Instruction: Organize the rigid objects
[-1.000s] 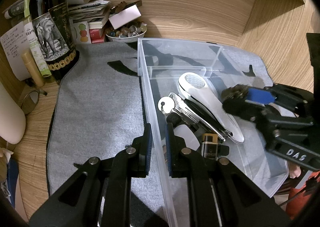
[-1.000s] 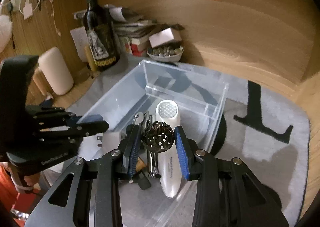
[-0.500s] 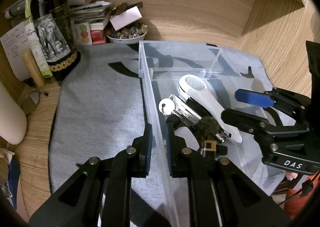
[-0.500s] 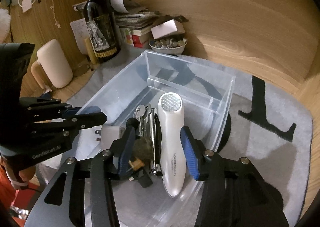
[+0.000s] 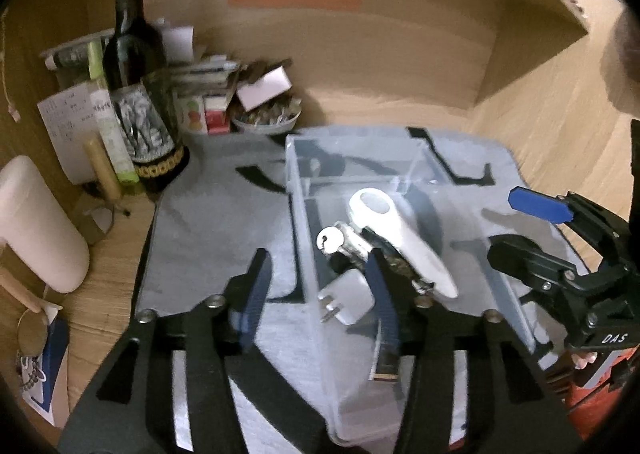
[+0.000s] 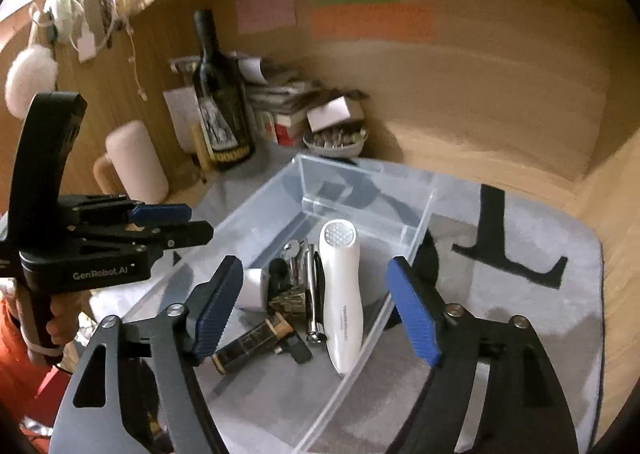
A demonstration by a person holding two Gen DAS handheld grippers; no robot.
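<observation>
From my feed, the bin [image 6: 362, 182] sits on a mat [image 6: 520, 306] spread over the counter [image 5: 532, 102]. Inside it, the handheld device [image 6: 340, 290] lies along the right, with the keys [image 5: 340, 244] just left of it and the plug adapter [image 5: 350, 296] nearer me. Behind the bin's far left corner stand a bowl [image 5: 266, 122], a stack of books [image 5: 204, 94] and, further left, a bottle [image 5: 138, 94].
</observation>
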